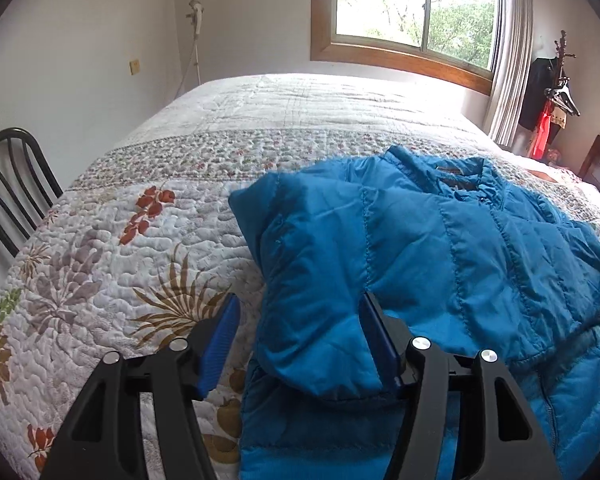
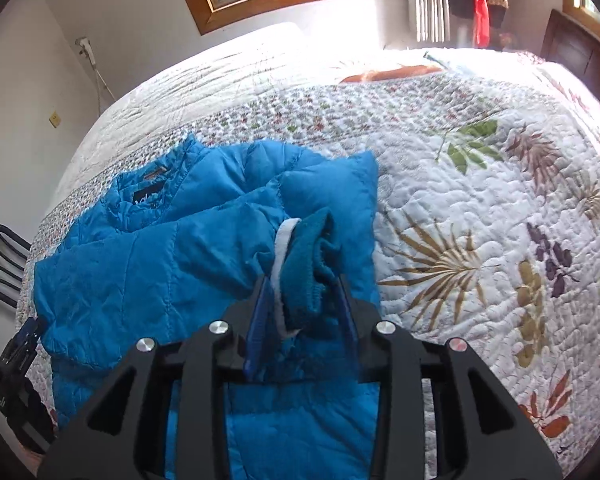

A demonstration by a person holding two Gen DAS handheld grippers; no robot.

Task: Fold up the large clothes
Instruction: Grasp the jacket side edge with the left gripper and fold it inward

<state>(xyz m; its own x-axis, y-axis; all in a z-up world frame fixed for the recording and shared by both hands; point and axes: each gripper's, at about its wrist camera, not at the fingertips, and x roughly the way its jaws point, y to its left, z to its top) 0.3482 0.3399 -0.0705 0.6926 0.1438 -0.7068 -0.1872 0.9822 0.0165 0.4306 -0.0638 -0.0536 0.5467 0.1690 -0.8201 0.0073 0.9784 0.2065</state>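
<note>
The right gripper (image 2: 302, 296) had its jaws pinching the knit cuff (image 2: 306, 264) of a sleeve, low at the centre of its frame; the left gripper (image 1: 298, 320) stood with jaws spread, nothing clamped, one jaw beside the other folded sleeve (image 1: 316, 280); the blue puffer jacket (image 1: 460, 248) lay on the quilted bed (image 1: 120, 248), collar toward the upper frame. To do it well, I judged, the cuff should be carried across the chest and laid flat before release; the left could press the bulk down; slippery padding might spring back.
</note>
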